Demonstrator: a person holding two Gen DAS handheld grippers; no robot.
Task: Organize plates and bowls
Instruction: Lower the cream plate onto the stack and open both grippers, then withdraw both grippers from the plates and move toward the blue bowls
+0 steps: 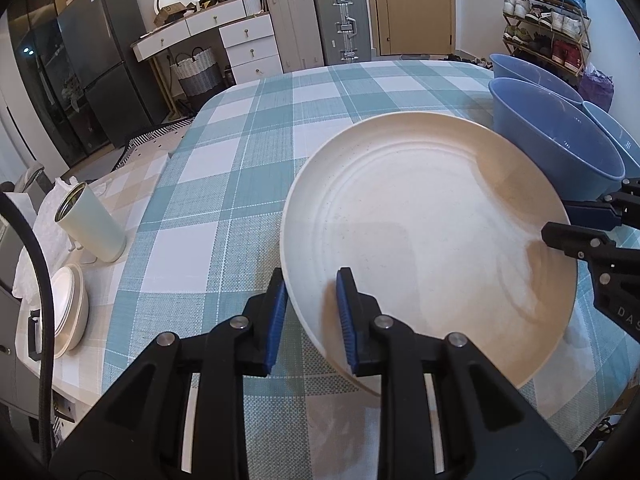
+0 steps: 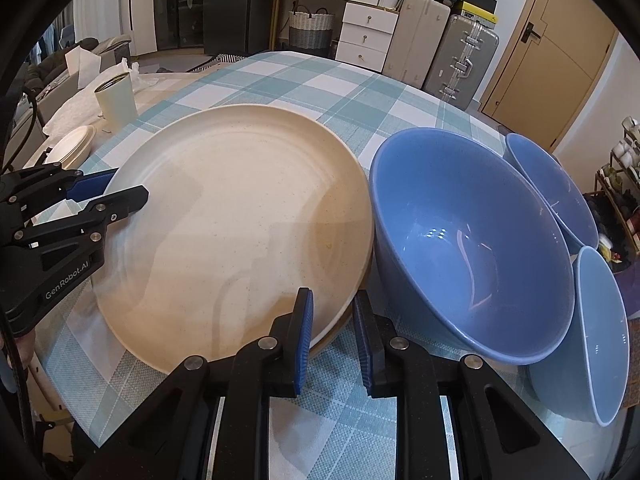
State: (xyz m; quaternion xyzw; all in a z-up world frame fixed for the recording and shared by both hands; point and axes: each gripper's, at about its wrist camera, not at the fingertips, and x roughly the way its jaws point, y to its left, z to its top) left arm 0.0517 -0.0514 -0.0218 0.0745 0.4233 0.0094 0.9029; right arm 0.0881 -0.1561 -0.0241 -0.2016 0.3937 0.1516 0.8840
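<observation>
Both tongs, left tongs [image 1: 312, 312] and right tongs [image 2: 332, 336], clench the cream plate [image 1: 432, 232]; only the right view shows a third blue bowl [image 2: 600, 340].

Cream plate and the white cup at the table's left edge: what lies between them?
Nothing; only bare checked tablecloth separates the plate from the cup, clearest in the left wrist view.

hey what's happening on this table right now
A person is holding a large cream plate with two tools: the left hand-held gripper is clamped on one side of its rim, the right hand-held gripper on the opposite side. Three blue bowls sit just beside it on the checked tablecloth. A small stack of cream plates waits at the table's edge.
</observation>
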